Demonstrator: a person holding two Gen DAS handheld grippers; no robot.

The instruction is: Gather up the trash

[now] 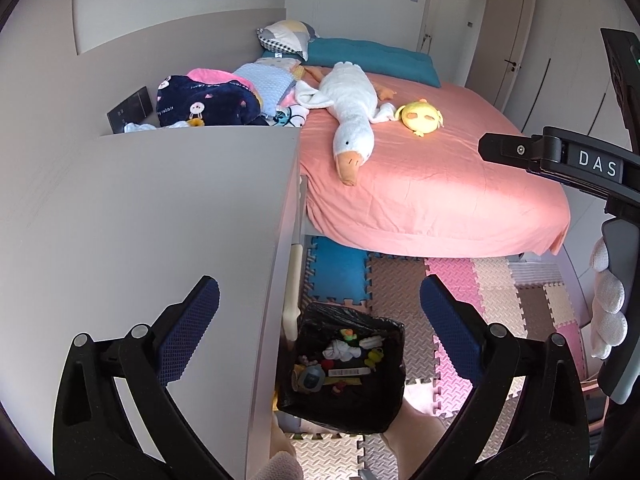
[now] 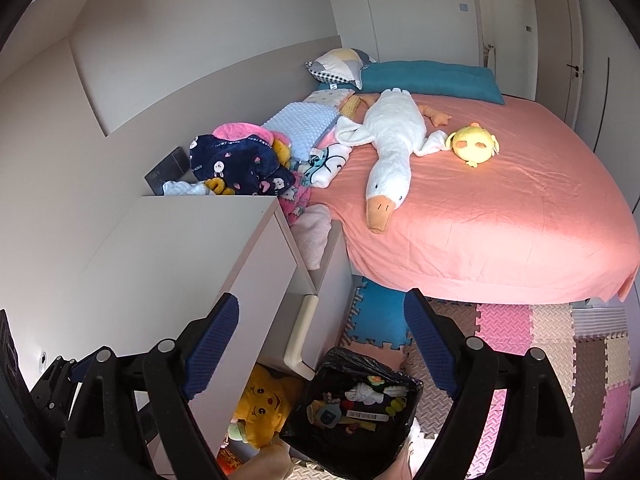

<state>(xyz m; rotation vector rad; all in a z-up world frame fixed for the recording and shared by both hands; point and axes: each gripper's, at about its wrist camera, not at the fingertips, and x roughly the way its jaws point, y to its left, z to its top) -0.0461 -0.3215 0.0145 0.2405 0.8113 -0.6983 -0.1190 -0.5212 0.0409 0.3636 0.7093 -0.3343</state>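
Trash sits in the black-lined bin [image 1: 340, 364] at lower centre, both grippers [image 1: 320, 332] [image 2: 320, 344] spread and empty above it; any remaining scraps should be sought before further reaching.

White letters "DAS" stand on a grey label [image 1: 599, 168] fixed to the black tongs at the right edge of the left wrist view. The navy blanket [image 1: 208, 102] in the upper left carries small pale lettering that seems to read "lucky rabbit". A barcode strip [image 1: 350, 371] lies in the bin; its digits are illegible.
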